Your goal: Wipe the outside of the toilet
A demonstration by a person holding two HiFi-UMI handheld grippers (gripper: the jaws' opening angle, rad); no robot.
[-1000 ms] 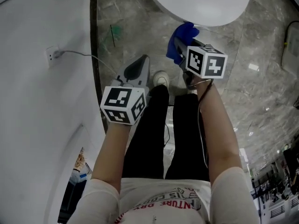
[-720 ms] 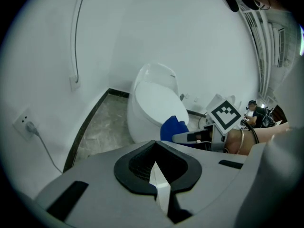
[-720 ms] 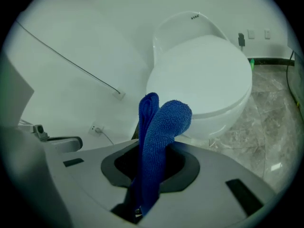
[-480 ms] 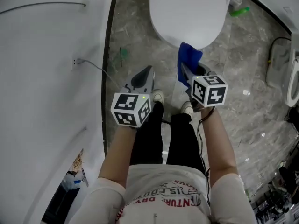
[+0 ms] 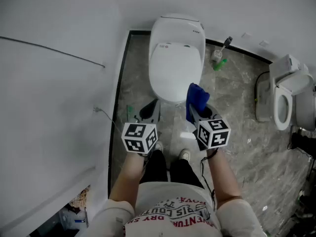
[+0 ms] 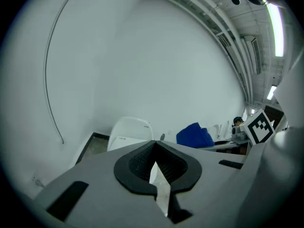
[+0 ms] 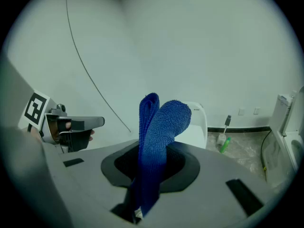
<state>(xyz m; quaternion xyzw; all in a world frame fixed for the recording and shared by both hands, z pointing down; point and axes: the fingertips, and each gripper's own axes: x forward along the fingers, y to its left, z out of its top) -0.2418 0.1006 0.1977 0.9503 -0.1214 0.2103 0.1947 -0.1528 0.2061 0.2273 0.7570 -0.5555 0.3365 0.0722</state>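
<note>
The white toilet (image 5: pixel 177 58) stands against the far wall with its lid down. In the head view it lies just beyond both grippers. My right gripper (image 5: pixel 194 108) is shut on a folded blue cloth (image 5: pixel 197 98), which sticks up past the jaws (image 7: pixel 161 127) and hangs a little short of the bowl's front rim, not touching it. My left gripper (image 5: pixel 150 110) is level with it on the left, jaws shut with nothing between them (image 6: pixel 154 156). The toilet (image 7: pixel 197 122) shows behind the cloth in the right gripper view.
A toilet brush (image 5: pixel 217 53) and a green bottle (image 5: pixel 220 63) stand by the wall right of the toilet. A second toilet (image 5: pixel 285 93) is at far right. A white wall (image 5: pixel 54 93) with a thin cable runs close on the left. My legs and shoes (image 5: pixel 170 157) are below.
The head view has lifted, so the whole toilet now shows instead of only its front rim. Both grippers now sit farther back from the bowl. The cloth stays in the right gripper.
</note>
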